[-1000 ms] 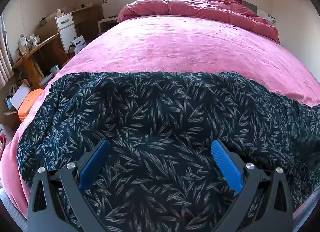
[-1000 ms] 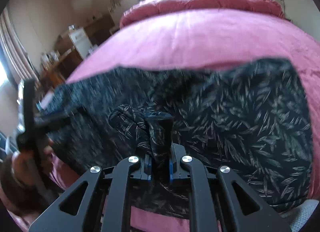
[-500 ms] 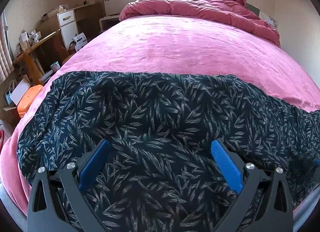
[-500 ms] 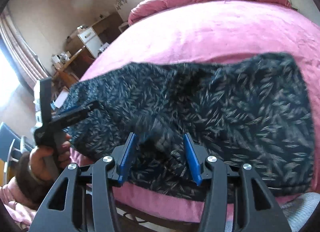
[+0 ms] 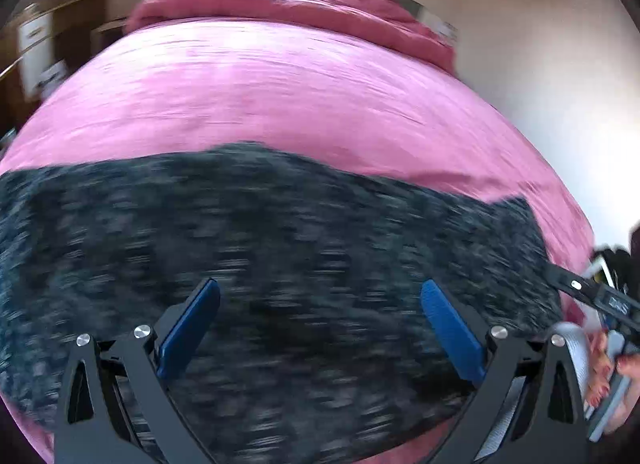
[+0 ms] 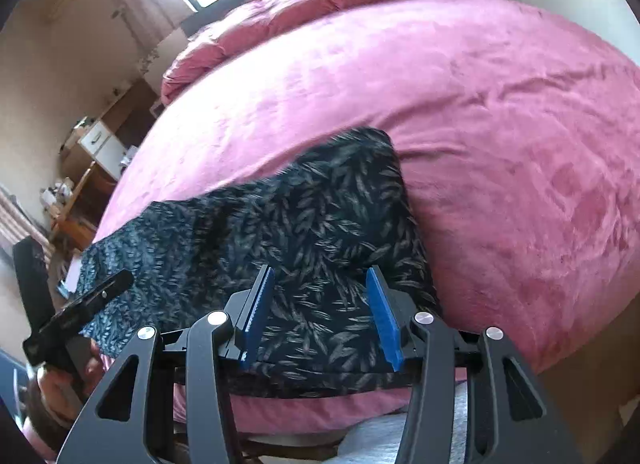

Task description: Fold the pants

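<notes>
The leaf-print pants (image 6: 320,224) lay as a folded band across the lower frame on the pink bedspread (image 6: 500,124), both left gripper (image 5: 320,328) and right gripper (image 6: 320,312) standing apart and empty, with further folds judged outstanding.

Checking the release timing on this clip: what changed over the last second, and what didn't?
The right gripper let go of the bunched fold of the pants it was pinching; its jaws now stand apart over the cloth, holding nothing. Both wrist views have swung towards the right end of the pants. The left gripper stayed open and empty, and the pants still lie flat across the near edge of the pink bed.
</notes>
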